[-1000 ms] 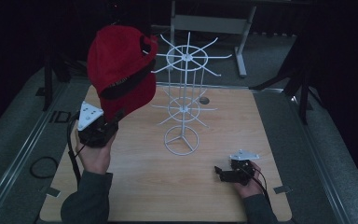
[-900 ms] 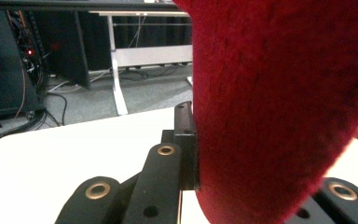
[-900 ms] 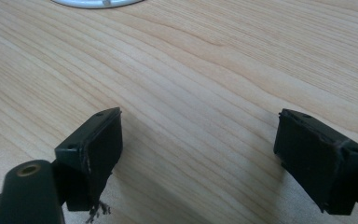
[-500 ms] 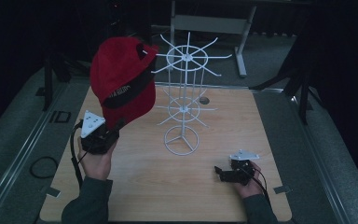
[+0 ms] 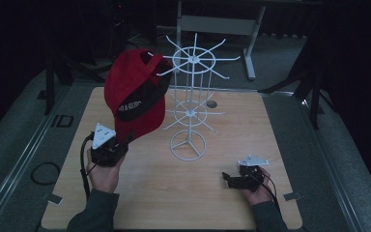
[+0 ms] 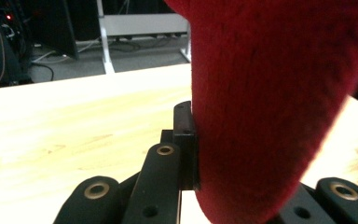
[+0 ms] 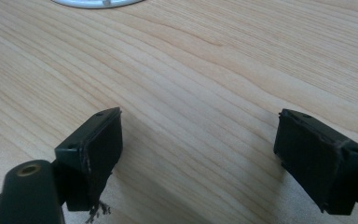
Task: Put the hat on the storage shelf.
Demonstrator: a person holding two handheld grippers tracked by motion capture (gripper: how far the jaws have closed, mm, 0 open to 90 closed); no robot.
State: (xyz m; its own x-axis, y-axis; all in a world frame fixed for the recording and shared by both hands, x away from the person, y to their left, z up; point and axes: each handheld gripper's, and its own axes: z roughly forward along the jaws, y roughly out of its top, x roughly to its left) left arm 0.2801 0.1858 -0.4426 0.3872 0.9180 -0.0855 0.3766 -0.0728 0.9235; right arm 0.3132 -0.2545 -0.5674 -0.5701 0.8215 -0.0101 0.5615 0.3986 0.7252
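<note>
A red cap (image 5: 136, 99) with a black band is held up over the left half of the wooden table (image 5: 222, 159), its top near an arm of the white wire rack (image 5: 191, 104). My left gripper (image 5: 121, 143) is shut on the cap's lower edge, and in the left gripper view the red cap (image 6: 270, 112) presses against a black pad. My right gripper (image 5: 228, 181) rests low on the table at the front right. In the right gripper view my right gripper (image 7: 200, 156) stands open with bare wood between its pads.
The rack's round base ring (image 5: 188, 146) stands mid-table, its edge at the top of the right gripper view (image 7: 95, 3). A small dark disc (image 5: 211, 103) lies behind the rack. A metal stand (image 5: 217, 24) rises beyond the table's far edge. A cable loop (image 5: 43, 173) lies left of the table.
My left gripper has come down and a little toward the front with the cap, which now hangs lower beside the rack. The right gripper has stayed where it was.
</note>
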